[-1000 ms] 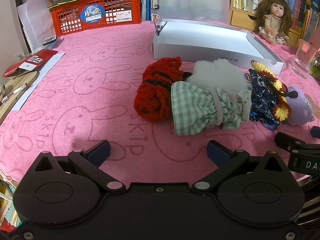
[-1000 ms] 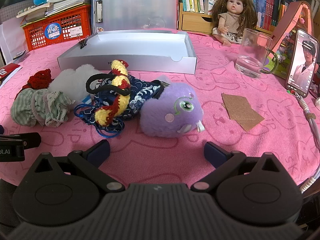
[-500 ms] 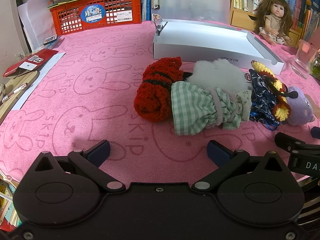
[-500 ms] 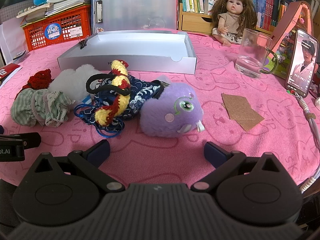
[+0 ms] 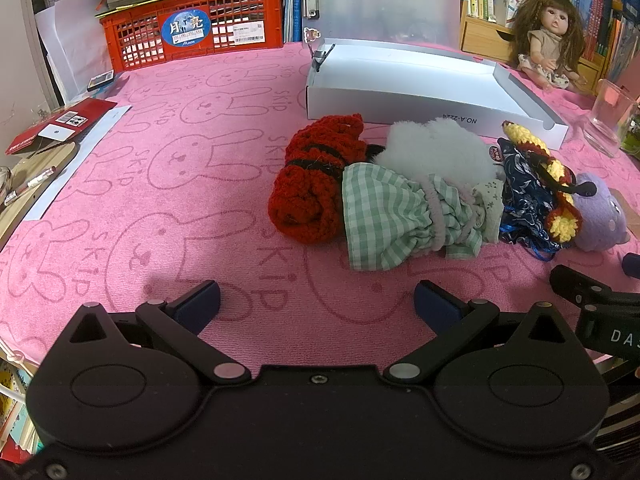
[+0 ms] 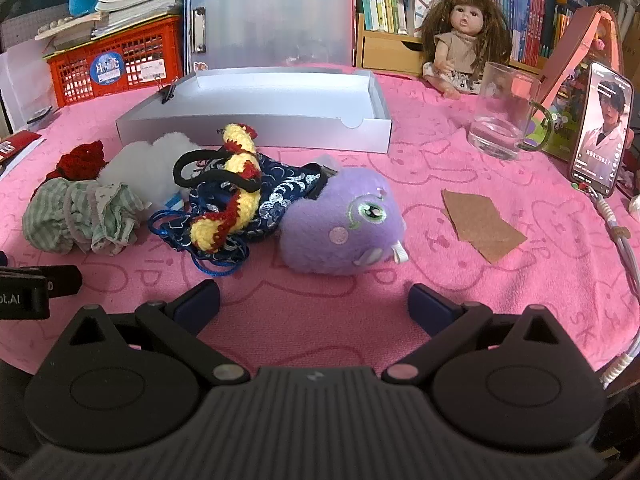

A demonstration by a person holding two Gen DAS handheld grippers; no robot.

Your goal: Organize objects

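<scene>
Toys lie in one row on the pink cloth, its long axis left to right, with the white box behind at 12 o'clock. Right gripper, jaws wide apart and empty, is nearest the purple plush at 12 o'clock. Left gripper, also spread and empty, faces the green checked bag at 1 o'clock, beside the red knit piece.

Almost nothing differs across the three moments. Both wrist views frame the scene exactly as they did a second ago, with no shift of the soft things lying in front of the white box and no change in either gripper's wide spread. The one visible change is on the phone propped to the right of that box: the picture on its lit screen and the line of caption text under it differ slightly from the earlier right wrist views.
</scene>
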